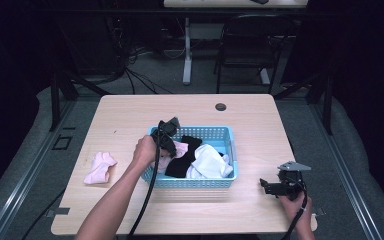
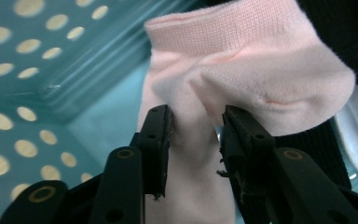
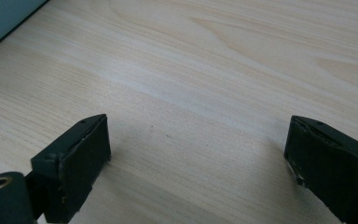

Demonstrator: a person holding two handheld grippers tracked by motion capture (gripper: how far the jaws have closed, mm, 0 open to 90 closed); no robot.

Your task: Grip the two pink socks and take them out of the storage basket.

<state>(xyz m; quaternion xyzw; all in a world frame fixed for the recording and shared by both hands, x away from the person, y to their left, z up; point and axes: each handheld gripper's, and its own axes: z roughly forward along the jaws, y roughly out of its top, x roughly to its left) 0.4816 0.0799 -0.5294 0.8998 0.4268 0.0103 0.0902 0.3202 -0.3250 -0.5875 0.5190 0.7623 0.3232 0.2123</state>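
Pale wooden tabletop [image 1: 130,115] carries a blue perforated basket [image 1: 215,131] near its middle. Inside, at the basket's left end, the left gripper [image 2: 193,135] pinches a soft pink ribbed-cuff sock [image 2: 242,74]. Near the right front corner, the right gripper [image 3: 196,154] gapes wide.

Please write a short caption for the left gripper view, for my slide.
Left gripper pinching a fold of a pink sock inside the blue perforated basket.
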